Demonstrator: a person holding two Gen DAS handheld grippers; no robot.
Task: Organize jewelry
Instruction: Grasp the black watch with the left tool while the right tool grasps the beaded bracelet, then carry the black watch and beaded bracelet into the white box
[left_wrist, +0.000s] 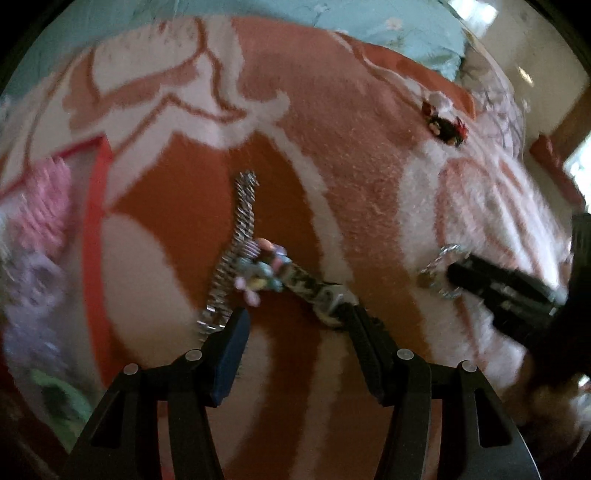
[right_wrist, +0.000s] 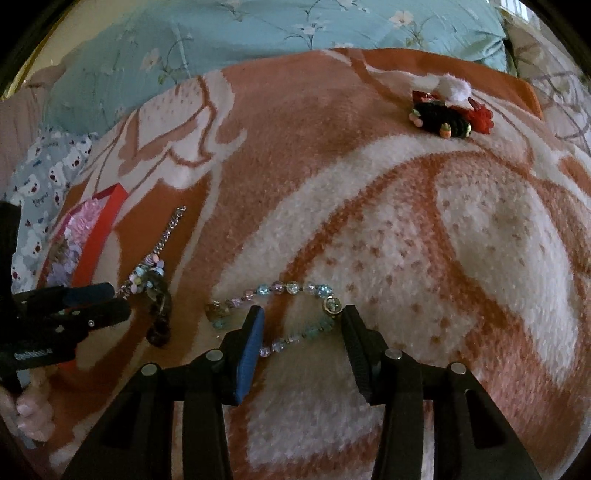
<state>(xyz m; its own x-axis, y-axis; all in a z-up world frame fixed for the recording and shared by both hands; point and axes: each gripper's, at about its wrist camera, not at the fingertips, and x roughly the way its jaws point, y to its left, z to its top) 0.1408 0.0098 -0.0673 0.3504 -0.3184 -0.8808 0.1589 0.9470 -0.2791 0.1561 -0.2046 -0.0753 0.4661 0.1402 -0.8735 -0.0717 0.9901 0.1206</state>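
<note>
- Left wrist view: the left tongs (left_wrist: 293, 325) stand spread above the blanket (left_wrist: 351, 192), pinching nothing; between their tips lie a silver chain (left_wrist: 236, 236) and a dark link bracelet (left_wrist: 314, 290)
- the silver chain has its long axis running from the left tip away up the picture, nearly straight, its far end free; it is made of fine bright links; a cluster of pastel beads (left_wrist: 260, 271) sits where it meets the dark link bracelet, which slants down to the right tip, mottled dark and pale
- Right wrist view: the right tongs (right_wrist: 301, 325) are likewise spread, empty, straddling a beaded bracelet (right_wrist: 284, 314) on a pale patch of the blanket; it forms a flattened loop, long axis left to right, of clear blue, lilac and pink beads with a round gold-rimmed bead (right_wrist: 332, 305) just beside the right tip
- farther off, a red box (right_wrist: 94, 236) with pink and lilac pieces lies to the left; a heap of black and red hair ties (right_wrist: 448, 114) near the blanket's far edge; a floral blue pillow (right_wrist: 240, 40) beyond
</note>
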